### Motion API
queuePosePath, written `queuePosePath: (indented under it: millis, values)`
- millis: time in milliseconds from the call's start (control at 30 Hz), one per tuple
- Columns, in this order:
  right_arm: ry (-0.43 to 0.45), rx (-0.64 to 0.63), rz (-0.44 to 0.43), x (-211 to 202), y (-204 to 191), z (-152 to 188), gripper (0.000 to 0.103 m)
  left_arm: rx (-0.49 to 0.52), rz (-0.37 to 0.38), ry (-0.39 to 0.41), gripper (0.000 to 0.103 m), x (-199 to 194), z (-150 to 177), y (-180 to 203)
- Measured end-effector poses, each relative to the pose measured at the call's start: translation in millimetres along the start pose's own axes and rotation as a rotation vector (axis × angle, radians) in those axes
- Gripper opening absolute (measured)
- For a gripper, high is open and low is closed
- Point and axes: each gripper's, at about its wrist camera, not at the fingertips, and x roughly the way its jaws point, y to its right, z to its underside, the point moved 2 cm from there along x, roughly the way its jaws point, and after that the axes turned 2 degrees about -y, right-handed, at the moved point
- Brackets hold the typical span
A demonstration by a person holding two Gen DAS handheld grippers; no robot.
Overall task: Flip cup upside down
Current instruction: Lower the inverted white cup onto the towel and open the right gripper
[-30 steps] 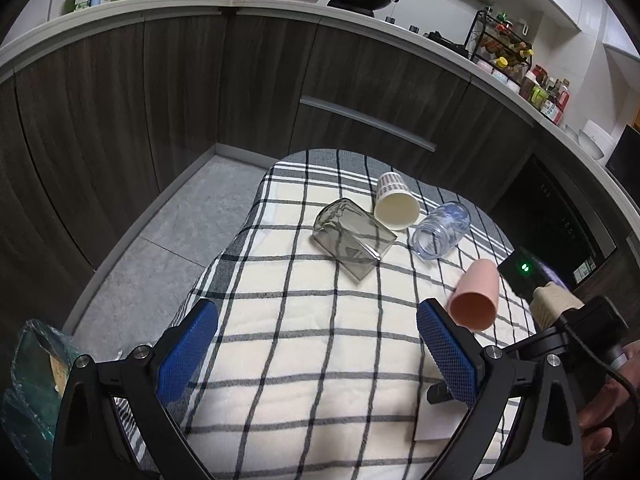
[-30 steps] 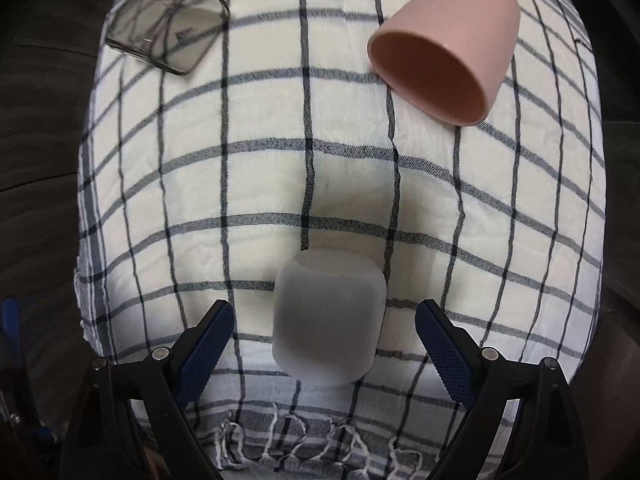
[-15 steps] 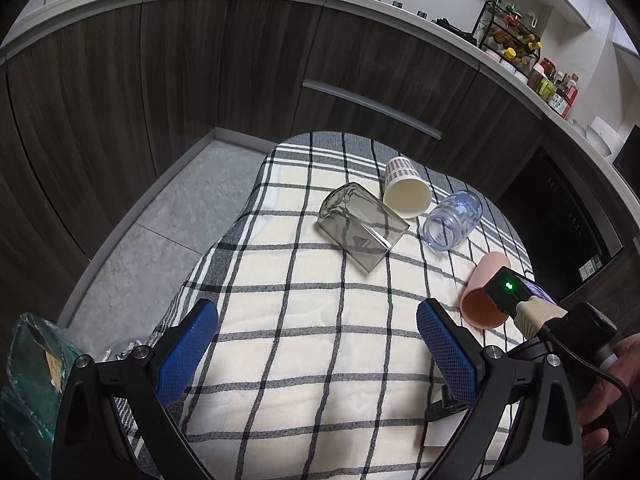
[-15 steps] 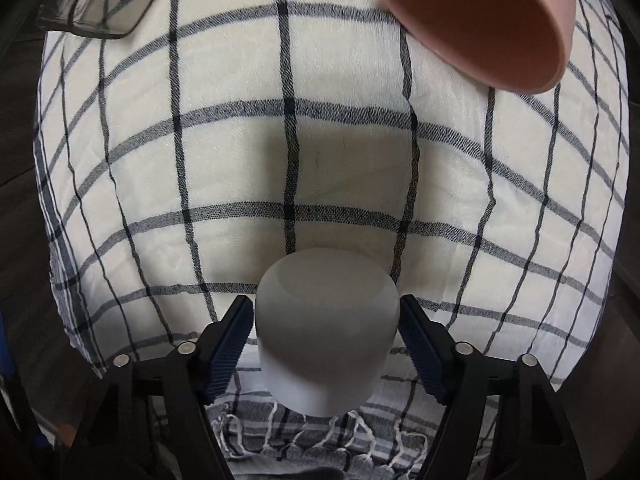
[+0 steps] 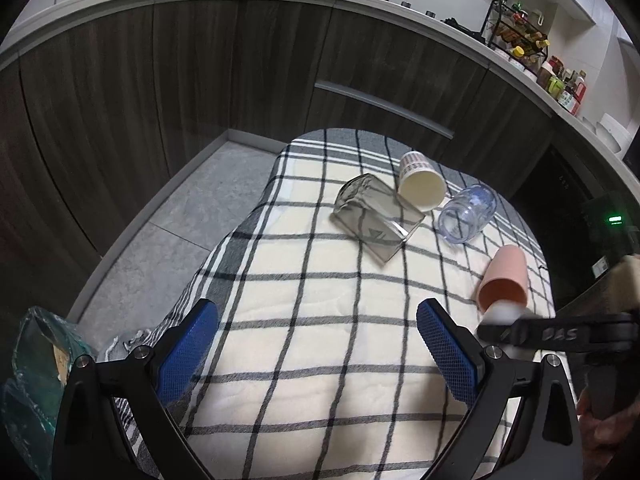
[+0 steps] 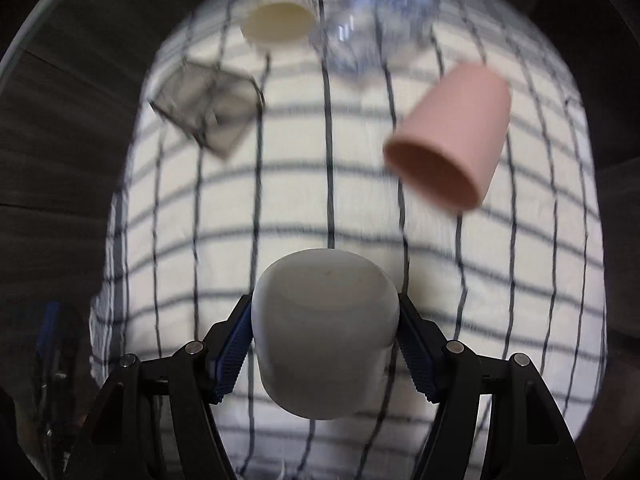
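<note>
My right gripper (image 6: pixel 325 346) is shut on a frosted white cup (image 6: pixel 325 332), its closed base toward the camera, held above the checked cloth (image 6: pixel 304 208). In the left wrist view the white cup (image 5: pixel 505 313) shows only partly behind the right gripper's finger, near the pink cup. My left gripper (image 5: pixel 318 350) is open and empty over the cloth's near part (image 5: pixel 320 320).
A pink cup (image 6: pixel 452 140) (image 5: pixel 505 280), a clear plastic cup (image 5: pixel 468 218), a paper cup (image 5: pixel 420 184) and a smoky square glass (image 5: pixel 376 220) lie on their sides on the cloth. Dark cabinets (image 5: pixel 200 80) stand behind. A green bag (image 5: pixel 32 368) sits at lower left.
My right gripper closed on the white cup and lifted it off the cloth, tilting up so the far cups came into view. The left gripper has hardly moved.
</note>
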Motion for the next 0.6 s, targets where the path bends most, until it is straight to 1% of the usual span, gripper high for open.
queuePosePath:
  millis: [67,133,167,267,333,467,567,600]
  values:
    - [0.154,-0.015,0.014,-14,5,-3,0.068,0.008,-0.004,0.003,0.101,2,5,0]
    - [0.288,0.009,0.031,-22,13,4,0.068,0.016,-0.006,-0.002,0.101,5,10,1]
    - [0.341,0.023,0.040,-23,17,-6,0.068,0.019,-0.004,-0.002,0.101,6,12,2]
    - [0.468,0.057,0.066,-13,16,1,0.068,0.041,-0.013,0.005,0.101,8,17,6]
    - [0.523,0.075,0.071,-9,17,7,0.068,0.064,-0.024,0.008,0.101,11,22,9]
    - [0.656,0.050,0.093,3,14,19,0.068,0.087,-0.038,-0.012,0.101,21,30,11]
    - [0.708,0.021,0.120,10,6,23,0.068,0.086,-0.052,-0.032,0.101,27,33,10]
    - [0.709,0.014,0.126,12,4,23,0.068,0.087,-0.060,-0.033,0.101,28,33,9]
